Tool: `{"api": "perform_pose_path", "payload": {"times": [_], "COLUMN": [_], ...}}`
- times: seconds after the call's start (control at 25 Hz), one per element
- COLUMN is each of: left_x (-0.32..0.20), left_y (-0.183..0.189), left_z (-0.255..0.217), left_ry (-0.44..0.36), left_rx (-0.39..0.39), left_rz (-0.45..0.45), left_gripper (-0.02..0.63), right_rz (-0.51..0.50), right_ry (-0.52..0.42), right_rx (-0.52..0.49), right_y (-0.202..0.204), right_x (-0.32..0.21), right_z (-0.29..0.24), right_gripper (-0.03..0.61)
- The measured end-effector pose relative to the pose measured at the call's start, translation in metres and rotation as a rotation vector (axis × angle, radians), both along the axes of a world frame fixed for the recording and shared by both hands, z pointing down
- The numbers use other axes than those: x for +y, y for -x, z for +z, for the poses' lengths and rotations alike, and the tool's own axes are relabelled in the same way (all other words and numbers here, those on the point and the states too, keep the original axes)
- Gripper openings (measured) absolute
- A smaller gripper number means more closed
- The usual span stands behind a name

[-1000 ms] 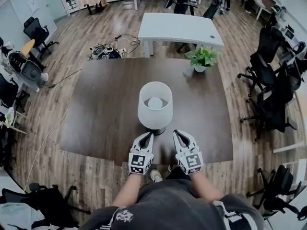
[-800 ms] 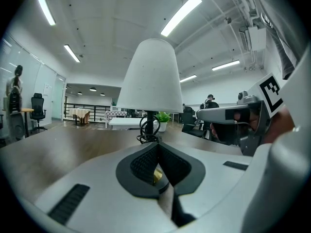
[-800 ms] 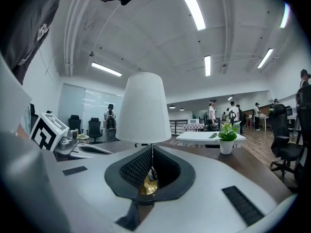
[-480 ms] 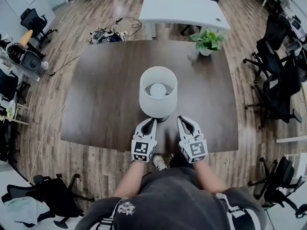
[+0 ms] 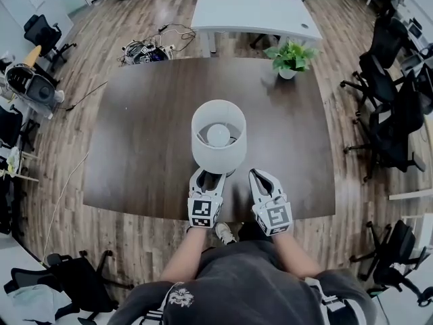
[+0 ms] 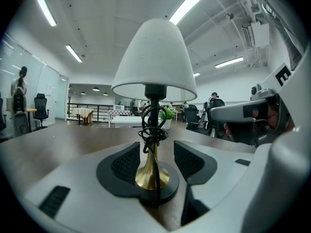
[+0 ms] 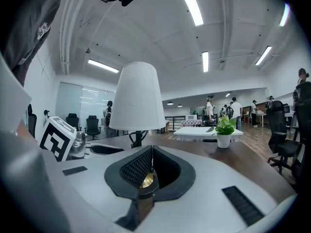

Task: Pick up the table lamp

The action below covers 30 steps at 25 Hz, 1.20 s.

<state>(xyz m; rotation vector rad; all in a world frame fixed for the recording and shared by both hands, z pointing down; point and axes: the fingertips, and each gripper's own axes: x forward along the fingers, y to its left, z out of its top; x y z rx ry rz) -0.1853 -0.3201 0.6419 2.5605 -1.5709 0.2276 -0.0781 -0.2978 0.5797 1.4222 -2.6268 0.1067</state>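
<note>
Table lamp (image 5: 205, 156) not yet lifted; left gripper (image 6: 156, 160), jaws just opened, straddles its brass stem (image 6: 151, 173) — right gripper (image 7: 147, 150) clenched, empty.

the left gripper (image 5: 207, 176) and right gripper (image 5: 257, 175) are white shells with black-and-white marker cubes (image 5: 203, 212), the shirt (image 5: 237, 286) dark grey
</note>
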Motion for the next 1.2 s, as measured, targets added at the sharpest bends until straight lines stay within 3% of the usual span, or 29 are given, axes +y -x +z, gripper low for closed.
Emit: {"api": "perform_pose_path", "payload": {"times": [0.24,0.4,0.6,1.2], "left_x": [-0.022,-0.034,-0.052,-0.059], "left_y": [-0.006,-0.018,-0.018,-0.027], "left_z": [-0.001,0.000,-0.009,0.001], "left_ry": [-0.020,-0.014,-0.015,-0.042], "left_rx": [-0.003,-0.006,0.001,-0.064], "left_rz": [0.005,0.031,-0.002,0.001], "left_gripper": [0.252,0.253,0.253,0.195], "right_rz": [-0.011,-0.024,-0.037,-0.060], "right_ry": [0.004,0.008,0.007,0.018], "right_rx": [0.008,0.012,0.016,0.027], "right_y": [-0.003,-0.005,-0.006,-0.015], "right_x": [-0.002,-0.007,-0.015,-0.028], "right_z": [0.003,0.004,0.003,0.011], "right_gripper": [0.026,0.026,0.026,0.026]}}
